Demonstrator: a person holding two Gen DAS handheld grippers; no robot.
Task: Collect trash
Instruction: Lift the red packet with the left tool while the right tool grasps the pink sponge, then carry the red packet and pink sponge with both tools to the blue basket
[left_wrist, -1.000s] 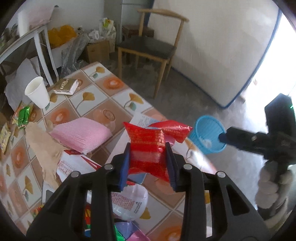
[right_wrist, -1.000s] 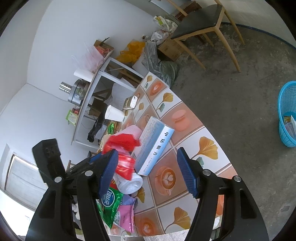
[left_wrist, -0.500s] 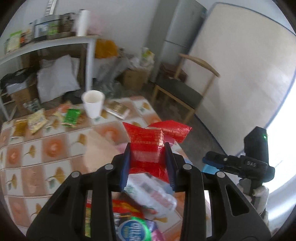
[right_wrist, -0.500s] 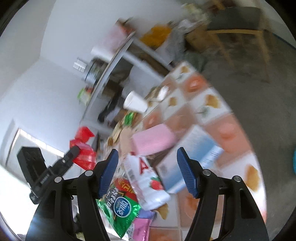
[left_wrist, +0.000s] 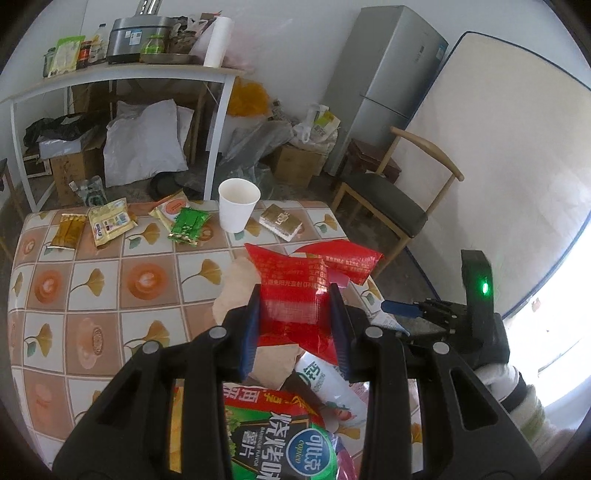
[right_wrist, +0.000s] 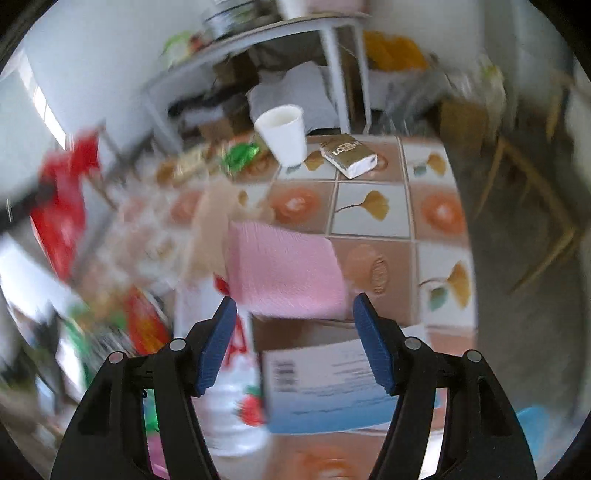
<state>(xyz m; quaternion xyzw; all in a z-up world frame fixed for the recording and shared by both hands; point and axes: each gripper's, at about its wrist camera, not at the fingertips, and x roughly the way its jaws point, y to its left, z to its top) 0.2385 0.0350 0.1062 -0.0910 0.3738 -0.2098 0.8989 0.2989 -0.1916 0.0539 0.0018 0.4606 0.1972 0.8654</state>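
Left gripper, frame centre, is clenched on a red wrapper above the littered table. Right gripper hangs released over a pink pack. Keep the clamp firm; the foil looks slippery.

A lived-in home is shown here, a cluttered dining corner. Ahead of the jaws a table laid with a ginkgo-patterned oilcloth is seen. Beyond it a white shelf is loaded with a rice cooker and jars. Off to the right a grey fridge and a wooden chair are made out.
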